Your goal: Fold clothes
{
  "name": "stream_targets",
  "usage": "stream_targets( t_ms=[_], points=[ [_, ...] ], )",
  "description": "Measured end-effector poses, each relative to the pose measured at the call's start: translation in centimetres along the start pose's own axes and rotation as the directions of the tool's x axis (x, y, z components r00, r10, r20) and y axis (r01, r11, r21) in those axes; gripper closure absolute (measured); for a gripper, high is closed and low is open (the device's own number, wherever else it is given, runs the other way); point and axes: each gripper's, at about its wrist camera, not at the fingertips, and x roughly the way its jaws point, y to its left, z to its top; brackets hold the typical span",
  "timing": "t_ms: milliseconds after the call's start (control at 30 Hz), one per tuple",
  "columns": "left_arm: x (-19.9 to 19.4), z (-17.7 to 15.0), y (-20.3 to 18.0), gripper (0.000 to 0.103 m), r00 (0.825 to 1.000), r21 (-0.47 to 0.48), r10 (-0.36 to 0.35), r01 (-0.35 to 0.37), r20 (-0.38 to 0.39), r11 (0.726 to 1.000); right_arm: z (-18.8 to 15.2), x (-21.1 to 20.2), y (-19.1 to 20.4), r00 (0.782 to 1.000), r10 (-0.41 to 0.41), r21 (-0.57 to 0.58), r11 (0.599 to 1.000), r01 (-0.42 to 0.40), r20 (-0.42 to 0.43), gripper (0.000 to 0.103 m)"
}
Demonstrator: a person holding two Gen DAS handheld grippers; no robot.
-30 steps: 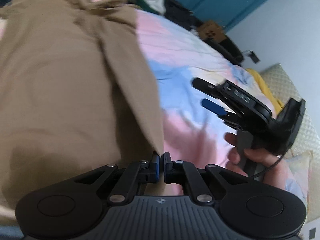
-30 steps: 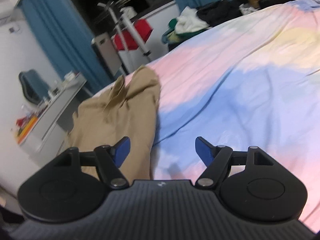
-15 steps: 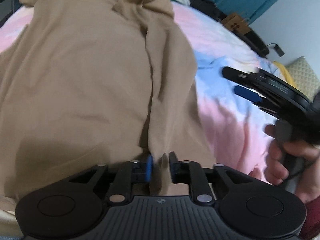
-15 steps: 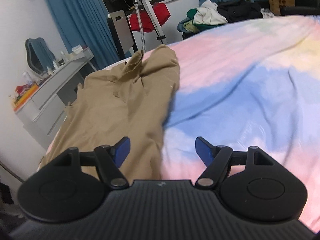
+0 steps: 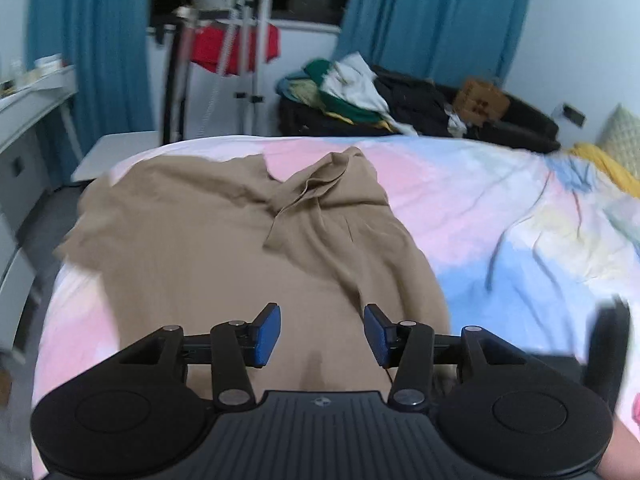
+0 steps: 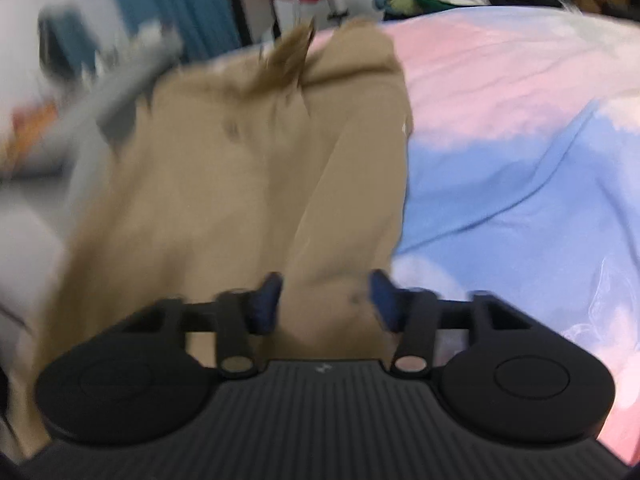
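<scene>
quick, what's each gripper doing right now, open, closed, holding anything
Left gripper: open, just been opening, holding nothing.
Right gripper: open, just been closing around a fold of the tan fabric garment.

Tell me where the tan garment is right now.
The tan garment lies spread on the pastel bedsheet, toward the bed's left side in the left wrist view, near the white desk.

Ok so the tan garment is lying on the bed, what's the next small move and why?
Probably close the right gripper on the fold of the tan garment between its jaws. They've just been narrowing, the pads seem not yet pinching, and the left gripper has just opened, holding nothing.
</scene>
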Motion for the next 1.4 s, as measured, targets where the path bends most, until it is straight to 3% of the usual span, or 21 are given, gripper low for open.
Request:
stream_targets(
  t_ms=[133, 233, 333, 533, 600, 633, 667, 700, 867, 967, 1133, 1200, 1267, 1333, 1400],
  points=[
    [7.1, 4.6, 1.2, 0.060, 0.999, 0.017, 0.007, -0.006, -0.048, 1.000, -0.4, 0.7, 0.1, 1.000, -0.005, -0.037, 0.999, 0.005, -0.004, 0.066],
    [12.2, 6.7, 0.3, 0.060, 0.996, 0.090, -0.004, 0.012, -0.091, 0.996, -0.8, 0.8, 0.5, 1.000, -0.015, -0.066, 0.998, 0.016, 0.018, 0.067],
    [15.3, 8.0, -1.0, 0.056, 0.999, 0.108, 0.006, -0.002, -0.034, 0.994, -1.4, 0.7, 0.8, 0.999, -0.023, -0.088, 0.996, 0.027, 0.045, 0.067],
    [21.3, 10.4, -3.4, 0.054, 0.992, 0.123, 0.123, -0.125, 0.017, 0.985, -1.2, 1.2, 0.2, 0.998, 0.000, -0.066, 0.998, 0.004, 0.061, 0.067],
    [22.5, 10.8, -3.8, 0.056, 0.985, 0.128, 0.165, -0.169, 0.041, 0.977, -1.2, 1.1, 0.0, 0.998, 0.008, -0.056, 0.998, -0.004, 0.063, 0.067],
    [22.8, 10.7, -4.0, 0.063, 0.983, 0.132, 0.178, -0.183, 0.048, 0.974, -1.3, 1.0, 0.0, 0.998, 0.012, -0.048, 0.999, -0.009, 0.063, 0.067],
    [23.0, 10.6, -4.3, 0.089, 0.981, 0.135, 0.189, -0.194, 0.052, 0.972, -1.3, 1.0, -0.1, 0.998, 0.016, -0.041, 0.999, -0.014, 0.063, 0.067],
    [23.2, 10.5, -4.6, 0.100, 0.978, 0.138, 0.199, -0.205, 0.056, 0.969, -1.2, 1.0, -0.2, 0.998, 0.020, -0.033, 0.999, -0.018, 0.063, 0.067],
    [20.3, 11.1, -3.1, 0.100, 0.976, 0.056, 0.174, -0.183, 0.130, 0.982, -1.1, 0.8, -0.3, 0.998, 0.023, -0.017, 1.000, -0.022, 0.067, 0.067],
    [18.9, 11.9, -0.5, 0.100, 0.965, -0.009, 0.226, -0.227, 0.132, 0.974, -1.0, 0.6, -0.3, 0.997, 0.024, -0.003, 1.000, -0.024, 0.067, 0.067],
    [20.5, 10.8, 4.6, 0.099, 0.937, -0.119, 0.350, -0.347, -0.003, 0.930, -1.0, 0.7, -0.4, 0.998, 0.021, -0.001, 1.000, -0.021, 0.066, 0.067],
    [21.0, 9.4, 6.0, 0.096, 0.939, -0.181, 0.342, -0.342, -0.030, 0.922, -1.0, 0.8, -0.4, 0.997, 0.022, -0.003, 1.000, -0.022, 0.067, 0.067],
    [20.4, 8.0, 6.8, 0.094, 0.949, -0.236, 0.317, -0.308, 0.001, 0.922, -1.1, 0.9, -0.5, 0.997, 0.023, -0.007, 1.000, -0.022, 0.069, 0.067],
    [18.6, 7.0, 7.1, 0.084, 0.949, -0.263, 0.311, -0.286, 0.058, 0.921, -1.1, 0.9, -0.6, 0.997, 0.027, -0.008, 1.000, -0.026, 0.077, 0.067],
    [15.7, 6.2, 7.6, 0.053, 0.942, -0.306, 0.319, -0.274, 0.107, 0.912, -1.0, 0.7, -1.0, 0.995, 0.041, 0.005, 0.999, -0.041, 0.096, 0.067]
  ],
)
